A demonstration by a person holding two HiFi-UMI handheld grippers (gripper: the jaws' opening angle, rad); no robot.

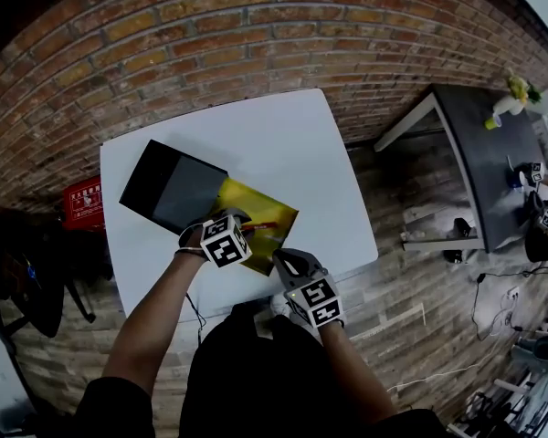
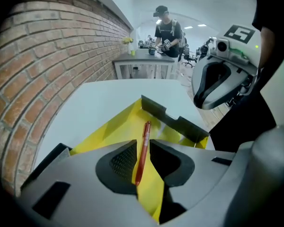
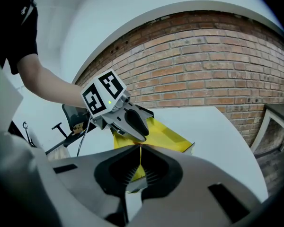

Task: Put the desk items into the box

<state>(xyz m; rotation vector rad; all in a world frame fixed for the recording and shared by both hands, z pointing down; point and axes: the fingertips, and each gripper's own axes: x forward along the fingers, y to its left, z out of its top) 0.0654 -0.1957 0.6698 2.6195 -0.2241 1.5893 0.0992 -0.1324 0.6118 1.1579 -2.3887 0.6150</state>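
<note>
The left gripper (image 2: 143, 144) hangs, jaws apart, above a red pen (image 2: 146, 129) in the yellow box (image 2: 111, 129) (the right gripper (image 3: 140, 148) has its jaws together).

Three views, one shared yellow box (image 1: 267, 210)

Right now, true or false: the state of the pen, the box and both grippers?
1. The red pen lies in the yellow box. True.
2. The left gripper is clamped on the pen. False: its jaws stand apart, the pen showing between them unpressed.
3. The right gripper is wide open. False: its jaws are together.
4. The box stands open, with the black lid beside it. True.
</note>
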